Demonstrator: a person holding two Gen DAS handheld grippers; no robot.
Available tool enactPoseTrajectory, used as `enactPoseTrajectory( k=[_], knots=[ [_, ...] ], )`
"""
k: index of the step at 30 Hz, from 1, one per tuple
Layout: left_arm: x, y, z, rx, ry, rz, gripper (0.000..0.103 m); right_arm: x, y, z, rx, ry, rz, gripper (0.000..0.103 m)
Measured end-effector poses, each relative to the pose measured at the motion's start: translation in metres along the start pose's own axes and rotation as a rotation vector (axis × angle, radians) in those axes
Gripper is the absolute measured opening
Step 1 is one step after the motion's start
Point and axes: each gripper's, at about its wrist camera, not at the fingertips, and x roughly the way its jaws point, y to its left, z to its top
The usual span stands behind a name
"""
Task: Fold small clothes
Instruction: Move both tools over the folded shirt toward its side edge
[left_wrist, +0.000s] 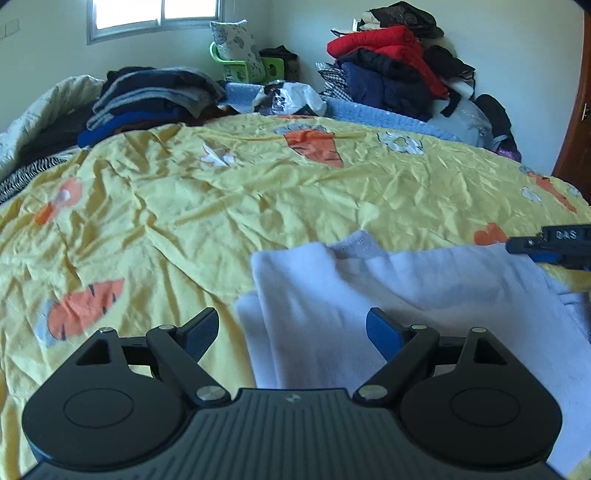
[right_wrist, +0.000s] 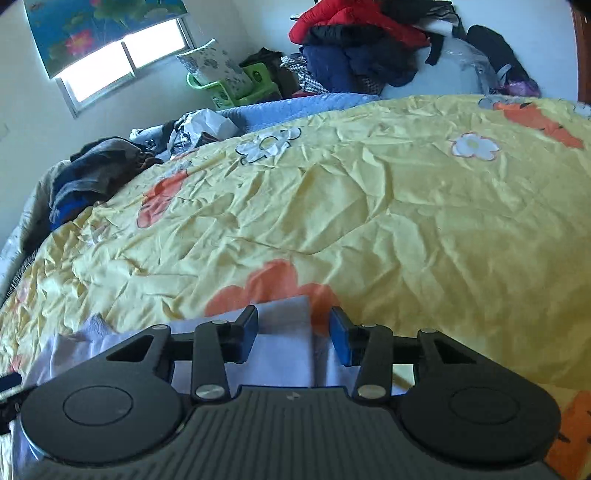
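Note:
A pale lavender fleece garment (left_wrist: 406, 288) lies partly folded on the yellow bedspread (left_wrist: 258, 192), near the front edge. My left gripper (left_wrist: 291, 325) hovers over the garment's left border with its jaws wide open and nothing gripped. One finger of my right gripper (left_wrist: 532, 246) reaches in over the garment's far right side. In the right wrist view my right gripper (right_wrist: 293, 321) stands half-narrowed astride a corner of the garment (right_wrist: 280, 354). A gap shows between the cloth's edge and the blue right pad (right_wrist: 340, 343).
A stack of dark folded clothes (left_wrist: 147, 99) sits at the bed's back left. A heap of red and navy jackets (left_wrist: 388, 62) rises at the back right. A green basket (left_wrist: 240, 70) stands by the wall and a wooden door (left_wrist: 576, 129) at the right.

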Motion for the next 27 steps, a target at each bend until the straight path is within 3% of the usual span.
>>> enactPoseTrajectory(
  k=[1,2,5,7,11,13,14,16,18,20,22,24,27],
  knots=[
    [0.0,0.0,-0.001,0.004,0.0,0.007,0.088,0.002,-0.001,0.0,0.008,0.0,0.013,0.012],
    [-0.001,0.0,-0.002,0.008,-0.004,0.013,0.088,0.003,-0.001,0.001,0.011,-0.003,0.007,0.006],
    [-0.008,0.005,-0.001,0.0,-0.042,0.013,0.088,-0.009,0.006,-0.003,-0.04,-0.068,0.009,0.005],
    [-0.008,0.007,0.002,-0.012,-0.044,0.01,0.088,-0.016,0.012,-0.003,-0.089,-0.107,-0.035,0.005],
    [0.006,0.001,0.006,0.027,-0.001,0.047,0.088,-0.005,0.013,0.0,-0.102,-0.078,-0.092,0.005],
    [0.017,0.001,0.004,0.035,0.02,0.085,0.088,0.001,0.014,-0.003,-0.121,-0.055,-0.142,0.02],
    [0.02,0.004,0.004,0.02,0.026,0.077,0.088,-0.003,0.018,-0.006,-0.133,-0.081,-0.192,0.039],
    [0.018,0.01,0.003,-0.029,0.025,0.057,0.088,-0.019,0.026,-0.014,-0.133,-0.135,-0.236,0.044],
    [0.015,0.011,0.002,-0.027,0.01,0.058,0.088,-0.041,0.039,-0.027,-0.165,-0.15,-0.116,0.048],
    [0.016,0.008,0.001,0.007,0.014,0.071,0.088,-0.052,0.053,-0.043,-0.204,-0.081,0.024,0.052],
    [0.016,0.009,0.0,-0.007,0.026,0.065,0.088,-0.05,0.062,-0.057,-0.228,0.011,0.089,0.054],
    [0.011,0.011,-0.001,-0.033,0.03,0.053,0.088,-0.044,0.067,-0.067,-0.248,0.035,0.063,0.068],
    [-0.002,0.011,-0.002,-0.044,0.017,0.033,0.088,-0.042,0.073,-0.071,-0.269,0.01,-0.041,0.07]
  ],
)
